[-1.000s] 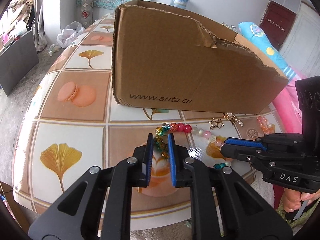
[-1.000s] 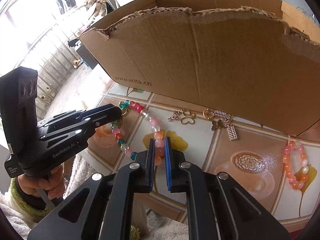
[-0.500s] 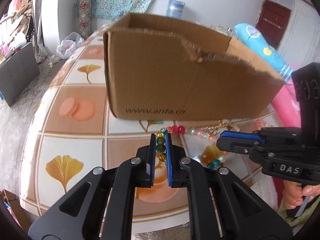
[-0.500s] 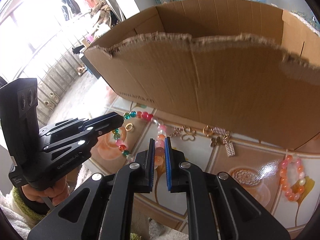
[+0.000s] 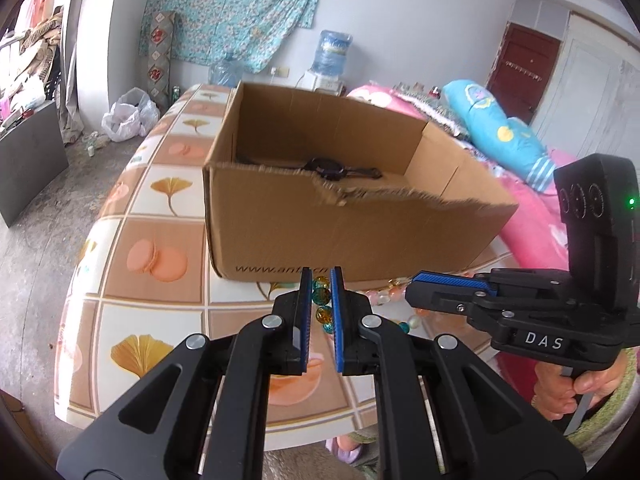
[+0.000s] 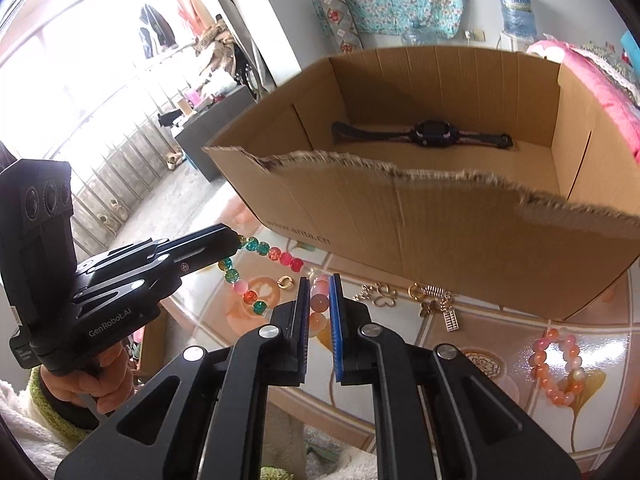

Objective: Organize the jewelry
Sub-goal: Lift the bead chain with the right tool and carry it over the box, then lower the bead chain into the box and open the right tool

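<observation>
Behind your table with its ginkgo-leaf tiles you had a water dispenser bottle, a floral cloth on the wall, a white plastic bag and a blue pillow.

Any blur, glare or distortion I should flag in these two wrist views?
Left wrist view: cardboard box smeared by motion blur, table bowed by the fisheye. Right wrist view: window side blown out white, box's torn edge soft, glare on the tabletop around the orange bracelet.
</observation>
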The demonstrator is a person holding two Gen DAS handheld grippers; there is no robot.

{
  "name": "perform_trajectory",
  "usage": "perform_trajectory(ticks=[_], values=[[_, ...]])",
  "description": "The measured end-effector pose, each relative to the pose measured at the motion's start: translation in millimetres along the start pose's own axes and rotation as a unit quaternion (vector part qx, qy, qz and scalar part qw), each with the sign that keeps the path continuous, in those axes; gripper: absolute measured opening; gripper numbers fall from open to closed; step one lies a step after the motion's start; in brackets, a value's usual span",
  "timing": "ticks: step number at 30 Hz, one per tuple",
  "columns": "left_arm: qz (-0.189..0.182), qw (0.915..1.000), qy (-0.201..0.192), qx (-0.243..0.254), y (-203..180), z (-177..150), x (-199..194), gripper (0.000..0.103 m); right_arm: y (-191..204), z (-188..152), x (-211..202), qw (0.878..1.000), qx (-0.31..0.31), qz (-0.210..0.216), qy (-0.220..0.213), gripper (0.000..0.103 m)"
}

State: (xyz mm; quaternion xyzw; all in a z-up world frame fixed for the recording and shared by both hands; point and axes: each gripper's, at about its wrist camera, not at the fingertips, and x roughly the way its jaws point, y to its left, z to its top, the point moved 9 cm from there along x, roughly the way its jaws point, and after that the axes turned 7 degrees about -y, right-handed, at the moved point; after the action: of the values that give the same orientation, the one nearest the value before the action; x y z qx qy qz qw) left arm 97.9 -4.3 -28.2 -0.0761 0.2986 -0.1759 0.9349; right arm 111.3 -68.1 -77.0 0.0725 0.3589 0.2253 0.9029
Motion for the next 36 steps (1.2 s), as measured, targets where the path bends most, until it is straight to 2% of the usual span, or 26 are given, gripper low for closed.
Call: perform_trajectory(ticks=[11, 18, 23, 28, 36], values=[[-0.021, 0.9981, -0.052, 0.024, -21, 37, -41, 0.008, 29, 29, -40, 0.999, -0.02, 0.02, -0.047, 0.01], [-0.029, 0.9935, -0.095, 0.055, -35, 78, -61, 0.008, 37, 68, -55, 0.996, -0.032, 0.038, -0.073, 0.01], [-0.035, 0.9905, -0.108, 0.078, -43, 107, -59, 0.008, 37, 99, -51, 0.995, -0.042, 0.052, -0.08, 0.01], [-0.034, 0.9905, -0.094, 0.095, -41, 131, -29, 0.008, 24, 125, -27, 0.996, -0.037, 0.054, -0.061, 0.01], [-0.022, 0.9935, -0.024, 0.109, -24, 135, 46, 0.008, -20, 141, 50, 0.997, 0.02, 0.059, 0.052, 0.01]])
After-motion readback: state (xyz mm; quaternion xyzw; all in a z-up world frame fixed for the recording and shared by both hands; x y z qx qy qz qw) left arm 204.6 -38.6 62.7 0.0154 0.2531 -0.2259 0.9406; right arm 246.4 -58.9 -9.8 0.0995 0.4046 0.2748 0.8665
